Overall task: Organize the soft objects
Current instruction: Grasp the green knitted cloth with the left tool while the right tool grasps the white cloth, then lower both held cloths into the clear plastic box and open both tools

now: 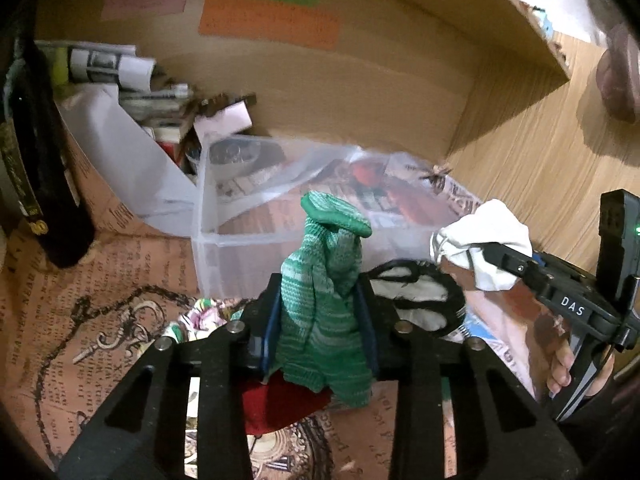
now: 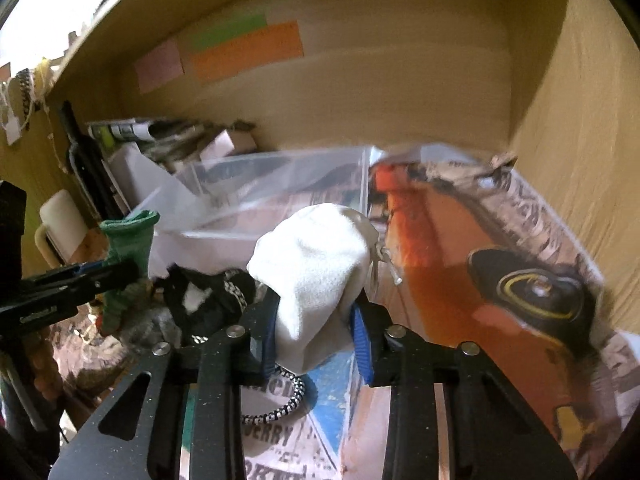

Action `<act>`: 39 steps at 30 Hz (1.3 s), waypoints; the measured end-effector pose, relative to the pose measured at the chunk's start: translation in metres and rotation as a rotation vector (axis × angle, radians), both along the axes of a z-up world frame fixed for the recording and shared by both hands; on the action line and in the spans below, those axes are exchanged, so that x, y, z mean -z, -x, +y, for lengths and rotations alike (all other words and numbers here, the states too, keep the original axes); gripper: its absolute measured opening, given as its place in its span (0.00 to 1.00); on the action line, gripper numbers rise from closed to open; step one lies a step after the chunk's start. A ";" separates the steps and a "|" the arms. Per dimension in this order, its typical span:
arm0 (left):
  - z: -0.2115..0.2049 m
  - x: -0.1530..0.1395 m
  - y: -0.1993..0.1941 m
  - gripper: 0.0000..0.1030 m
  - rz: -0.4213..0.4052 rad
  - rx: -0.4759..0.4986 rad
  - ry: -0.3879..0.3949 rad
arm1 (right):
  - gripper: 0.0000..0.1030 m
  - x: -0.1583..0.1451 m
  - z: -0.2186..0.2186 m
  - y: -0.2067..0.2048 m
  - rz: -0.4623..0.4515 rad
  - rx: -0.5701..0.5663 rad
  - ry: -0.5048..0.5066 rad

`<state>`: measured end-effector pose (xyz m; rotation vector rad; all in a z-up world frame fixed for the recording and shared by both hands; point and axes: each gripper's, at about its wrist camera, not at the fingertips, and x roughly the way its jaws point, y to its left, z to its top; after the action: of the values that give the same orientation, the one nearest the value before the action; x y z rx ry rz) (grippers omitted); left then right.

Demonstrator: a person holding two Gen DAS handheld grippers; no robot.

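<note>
Left hand-held gripper (image 1: 320, 312): pinching green glove (image 1: 324, 280), limp, light.
Right hand-held gripper (image 2: 314, 324): pinching white cloth (image 2: 316, 260), soft, mid-bundle.

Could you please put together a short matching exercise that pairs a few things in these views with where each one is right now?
Things:
1. green sock
2. white cloth
3. clear plastic bin
4. orange paper strip

Places:
A. stuck on the wooden back wall
B. clamped in the right gripper
C. standing on the printed paper just beyond both grippers
D. clamped in the left gripper

Pairs: 1-D, 2-B, 3-C, 4-A
</note>
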<state>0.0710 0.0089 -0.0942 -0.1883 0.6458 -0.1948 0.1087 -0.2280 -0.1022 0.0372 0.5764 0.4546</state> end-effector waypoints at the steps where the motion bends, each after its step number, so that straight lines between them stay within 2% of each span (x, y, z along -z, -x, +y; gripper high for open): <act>1: 0.001 -0.005 0.003 0.33 -0.014 -0.004 0.004 | 0.28 -0.004 -0.001 0.002 -0.013 0.002 -0.005; 10: 0.010 -0.051 0.010 0.33 -0.145 -0.038 0.037 | 0.29 -0.037 -0.002 0.006 -0.107 -0.016 -0.088; 20: 0.010 -0.081 -0.022 0.33 -0.198 -0.067 -0.016 | 0.30 -0.062 0.025 -0.015 -0.183 -0.061 -0.101; 24: 0.014 -0.082 -0.043 0.33 -0.166 -0.064 -0.014 | 0.30 -0.066 0.039 -0.029 -0.184 -0.070 -0.080; 30: 0.012 -0.067 -0.072 0.33 -0.095 -0.077 -0.058 | 0.30 -0.058 0.059 -0.059 -0.133 -0.086 -0.042; 39: 0.011 -0.026 -0.122 0.33 0.056 -0.061 -0.080 | 0.30 -0.018 0.074 -0.098 0.035 -0.092 0.025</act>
<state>0.1925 0.0197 -0.0682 -0.1366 0.7011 -0.1048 0.2062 -0.1538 -0.0841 -0.0049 0.6200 0.5370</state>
